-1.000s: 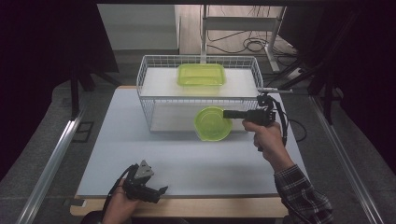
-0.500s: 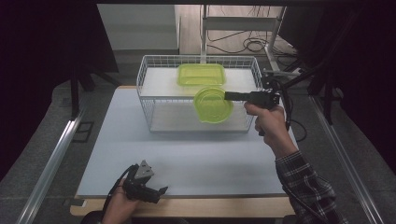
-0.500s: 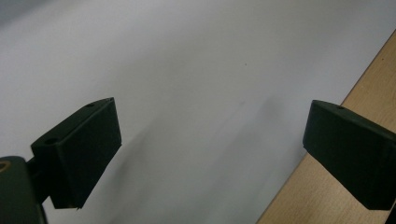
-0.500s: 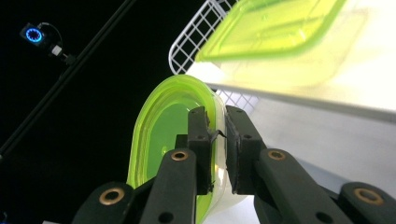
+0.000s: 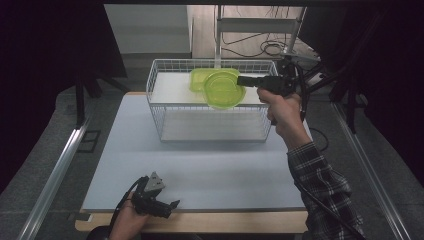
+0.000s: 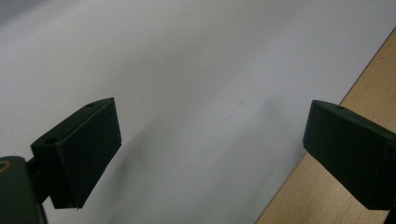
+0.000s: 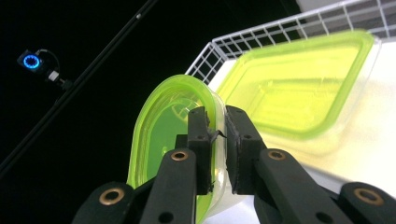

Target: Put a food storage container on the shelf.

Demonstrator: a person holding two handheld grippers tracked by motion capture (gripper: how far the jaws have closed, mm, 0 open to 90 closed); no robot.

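Observation:
My right gripper is shut on the rim of a round green container and holds it tilted in the air above the white wire basket. In the right gripper view the same round container sits pinched between the jaws. A rectangular green-lidded container lies inside the basket at its far side, seen close as the rectangular container. My left gripper rests near the table's front edge, open, with nothing between its jaws; the left gripper hangs over the grey mat.
A grey mat covers the table, with the wooden table edge showing at the front. Metal rails run along both sides. Cables lie on the floor behind the basket.
My right gripper has lifted the round green container from in front of the basket up and back, over its top. The left gripper has stayed put.

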